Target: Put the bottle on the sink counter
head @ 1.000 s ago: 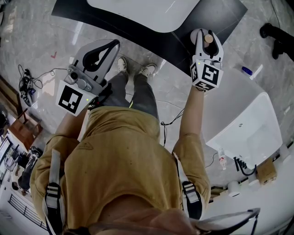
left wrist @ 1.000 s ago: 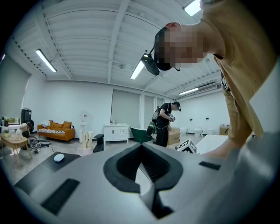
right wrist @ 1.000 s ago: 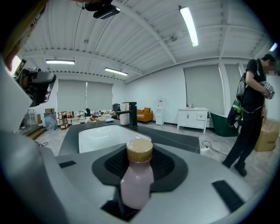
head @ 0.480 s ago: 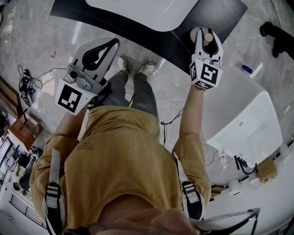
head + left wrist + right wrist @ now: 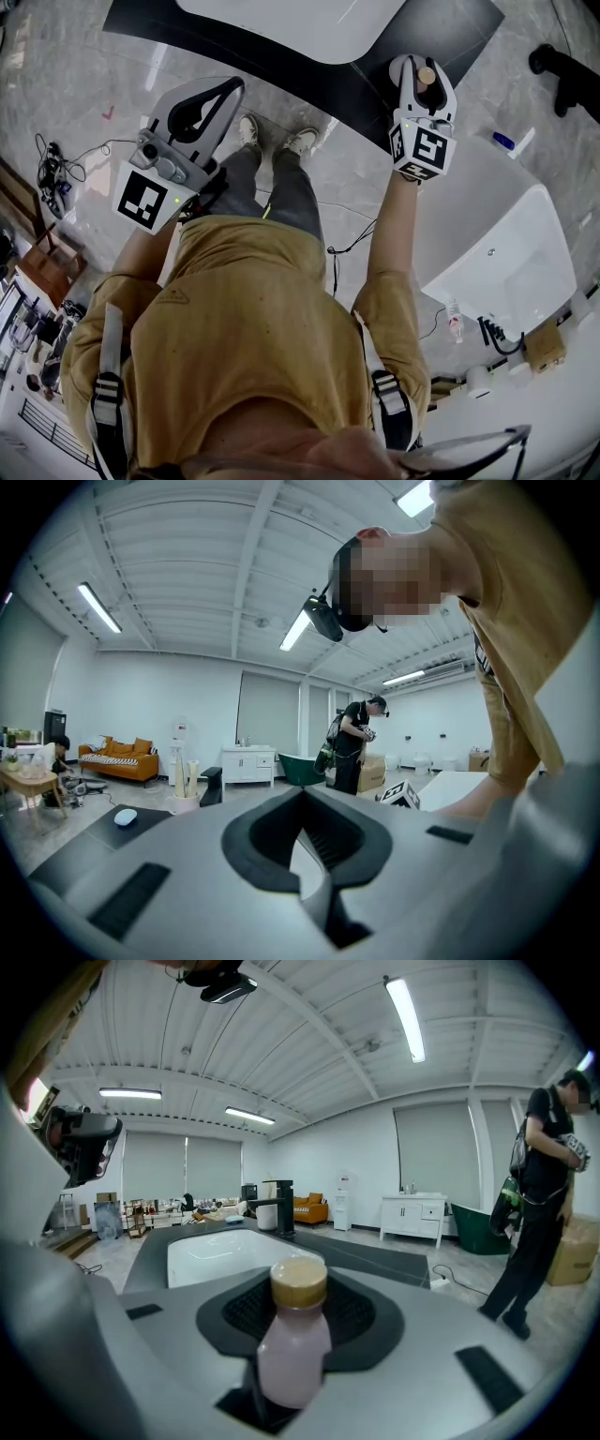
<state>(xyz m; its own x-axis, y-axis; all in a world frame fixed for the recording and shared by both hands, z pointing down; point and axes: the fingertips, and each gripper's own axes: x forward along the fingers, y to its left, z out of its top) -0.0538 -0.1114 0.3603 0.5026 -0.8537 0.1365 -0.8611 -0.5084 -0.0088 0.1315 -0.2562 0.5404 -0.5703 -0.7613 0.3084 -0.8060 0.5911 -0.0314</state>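
Note:
A pale pink bottle [image 5: 293, 1340] with a tan cap [image 5: 426, 75] stands upright between the jaws of my right gripper [image 5: 421, 69]. Those jaws are opening, and their dark pads still lie against the bottle's sides. The gripper hovers over the right end of the black sink counter [image 5: 319, 84], beside its white basin [image 5: 300, 23]. In the right gripper view the basin [image 5: 220, 1252] and a black tap [image 5: 282, 1206] lie just beyond the bottle. My left gripper [image 5: 228, 89] is raised at the left over the floor, shut, with nothing in it.
A white bathtub [image 5: 511, 253] stands at the right, with a black fitting [image 5: 562, 70] beyond it. Cables [image 5: 56, 169] lie on the marble floor at the left. Another person [image 5: 544, 1194] stands at the right of the room. My feet [image 5: 277, 139] are close to the counter's front edge.
The right gripper has shifted very slightly with the bottle still between its jaws. The left gripper has barely moved.

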